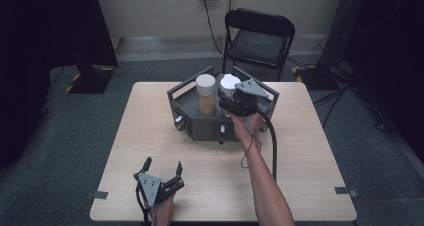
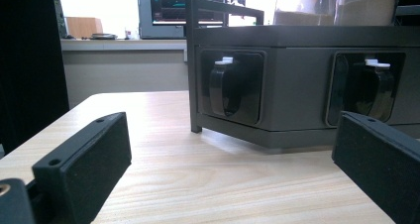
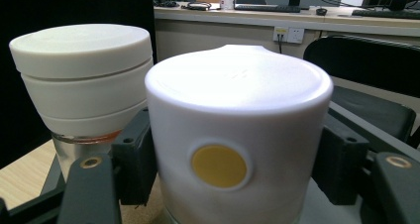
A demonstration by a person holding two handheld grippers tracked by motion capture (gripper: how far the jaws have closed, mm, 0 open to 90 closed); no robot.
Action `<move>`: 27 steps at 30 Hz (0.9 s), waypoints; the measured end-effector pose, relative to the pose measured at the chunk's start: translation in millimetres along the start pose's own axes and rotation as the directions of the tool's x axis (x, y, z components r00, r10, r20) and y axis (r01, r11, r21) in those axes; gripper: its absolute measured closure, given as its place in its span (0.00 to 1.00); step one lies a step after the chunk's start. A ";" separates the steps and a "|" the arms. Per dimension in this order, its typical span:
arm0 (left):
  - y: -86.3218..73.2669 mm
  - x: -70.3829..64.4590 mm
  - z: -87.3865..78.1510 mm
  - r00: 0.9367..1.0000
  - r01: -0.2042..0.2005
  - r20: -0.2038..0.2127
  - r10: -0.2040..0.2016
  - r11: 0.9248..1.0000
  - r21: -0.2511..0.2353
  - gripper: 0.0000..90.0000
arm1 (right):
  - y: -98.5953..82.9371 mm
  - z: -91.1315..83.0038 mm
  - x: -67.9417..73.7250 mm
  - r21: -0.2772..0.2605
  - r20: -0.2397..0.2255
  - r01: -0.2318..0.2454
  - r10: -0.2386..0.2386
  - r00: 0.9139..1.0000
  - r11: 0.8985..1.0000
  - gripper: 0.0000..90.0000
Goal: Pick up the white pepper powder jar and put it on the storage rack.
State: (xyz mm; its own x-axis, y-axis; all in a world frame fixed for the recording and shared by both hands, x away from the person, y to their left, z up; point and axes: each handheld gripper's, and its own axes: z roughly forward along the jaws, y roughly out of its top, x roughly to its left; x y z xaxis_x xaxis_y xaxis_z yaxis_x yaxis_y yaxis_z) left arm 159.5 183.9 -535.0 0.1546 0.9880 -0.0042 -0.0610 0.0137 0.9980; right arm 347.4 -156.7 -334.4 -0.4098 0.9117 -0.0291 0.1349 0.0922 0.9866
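Observation:
A dark grey six-sided tray stands at the far middle of the wooden table. Two jars stand in it. The left one is a tall jar with a cream lid. To its right is a jar with a white cap that bears a yellow dot. My right gripper reaches over the tray's front wall, and both pads press the white cap's sides. My left gripper is open near the table's front left edge, facing the tray wall with nothing between its fingers.
Black clips with white tips sit in recesses on the tray's front faces. A black folding chair stands behind the table. The right gripper's cable trails across the table's middle. Dark screens flank the room.

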 end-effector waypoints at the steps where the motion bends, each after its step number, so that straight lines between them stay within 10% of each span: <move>1: 0.0 0.0 0.0 1.000 0.000 0.000 0.000 1.000 0.000 0.01 | -0.6 0.2 -0.1 0.000 0.000 0.001 -0.001 1.000 1.000 0.33; 27: -0.1 0.0 0.0 1.000 0.001 0.000 -0.001 1.000 0.000 0.01 | -10.2 -1.1 -2.6 -0.018 -0.009 -0.009 0.009 1.000 1.000 0.33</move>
State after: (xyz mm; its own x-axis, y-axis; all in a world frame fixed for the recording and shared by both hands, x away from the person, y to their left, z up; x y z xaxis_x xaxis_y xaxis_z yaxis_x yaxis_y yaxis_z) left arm 159.5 183.8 -535.1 0.1548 0.9879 -0.0047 -0.0613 0.0144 0.9980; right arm 346.1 -160.5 -344.2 -0.4168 0.9088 -0.0190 0.1223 0.0768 0.9895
